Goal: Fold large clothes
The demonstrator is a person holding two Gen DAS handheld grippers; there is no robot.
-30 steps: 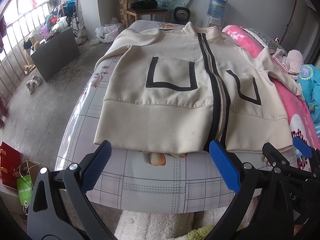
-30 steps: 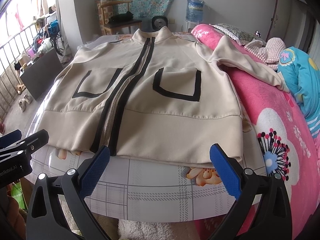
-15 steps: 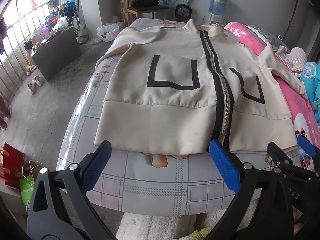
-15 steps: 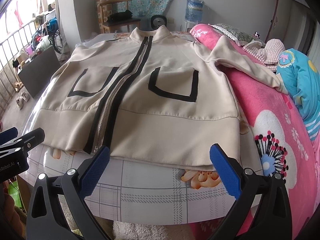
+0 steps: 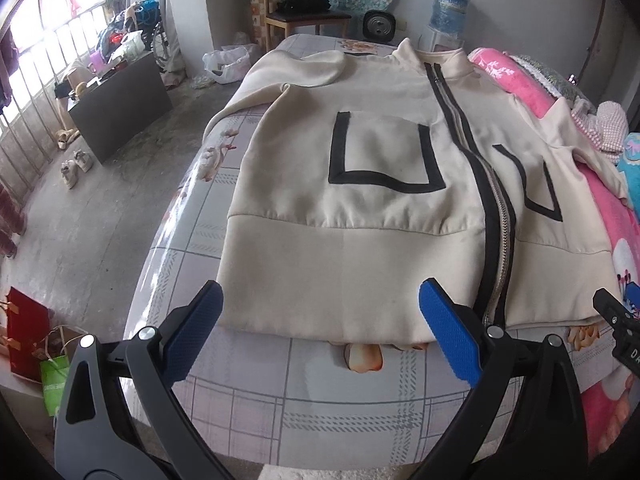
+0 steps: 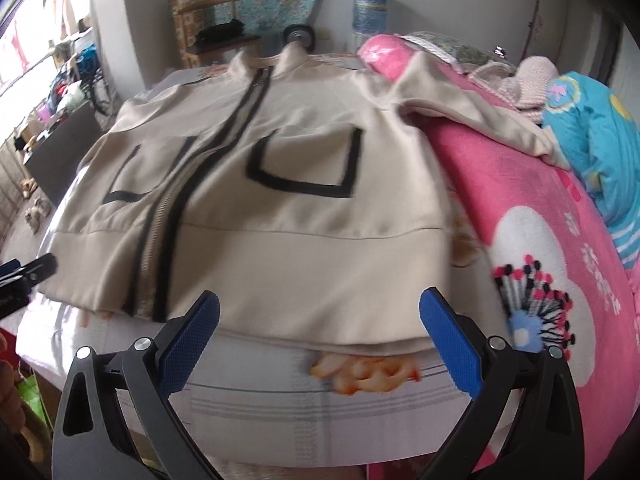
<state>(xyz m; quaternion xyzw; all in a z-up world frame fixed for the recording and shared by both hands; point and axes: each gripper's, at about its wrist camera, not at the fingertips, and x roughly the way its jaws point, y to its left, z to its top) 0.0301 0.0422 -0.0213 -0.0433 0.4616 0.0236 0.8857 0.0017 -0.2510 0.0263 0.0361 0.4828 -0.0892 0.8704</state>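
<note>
**Hem edge lies just ahead of both grippers**

Jacket spread flat, front up and zipped, on the bed, collar at the far end and hem nearest the tools. Its long axis from hem to collar runs straight away from both grippers, so the hem lies crosswise in front of them.

The left gripper hangs with its jaws spread wide, holding nothing; its blue pads bracket the hem section left of the zipper, the near edge of the cloth just beyond the fingertips and not touched. The right gripper is likewise released and empty, its pads flanking the hem on the other side of the zipper, just short of the fabric.

One sleeve is draped off to the right over the pink blanket, beyond and to the right of the right gripper, so that tool looks the better placed for it. The other sleeve trails off ahead and to the left of the left gripper.

Folding has not begun, by my reading; each tool has its own hem corner or sleeve on its own side.
</note>
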